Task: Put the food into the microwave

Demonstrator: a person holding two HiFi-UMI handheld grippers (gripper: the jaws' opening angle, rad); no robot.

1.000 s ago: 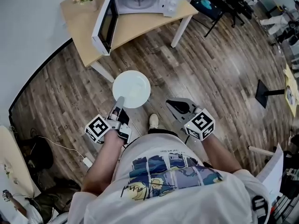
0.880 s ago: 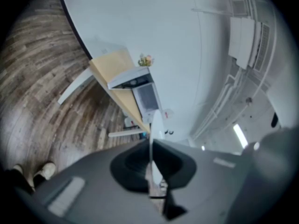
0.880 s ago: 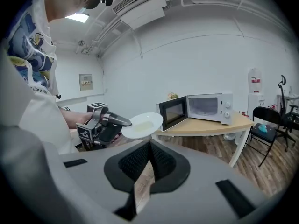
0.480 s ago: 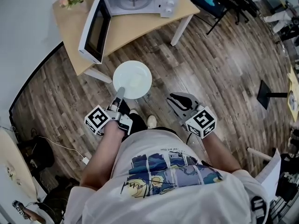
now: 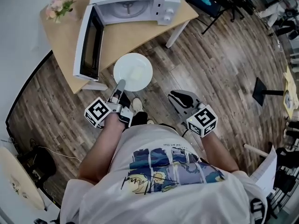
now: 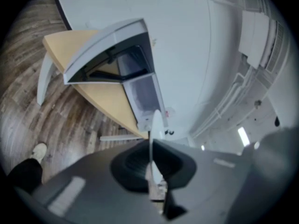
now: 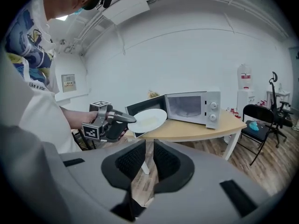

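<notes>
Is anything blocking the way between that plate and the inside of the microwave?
Nothing visible. The left gripper holds the plate near the table; the microwave has its door swung wide aside, cavity open.

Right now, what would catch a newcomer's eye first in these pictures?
The white plate stands out in the middle of the head view, pinched at its rim by the left hand-held gripper. Just beyond it, a white microwave sits on a wooden table with its door swung wide open.
</notes>
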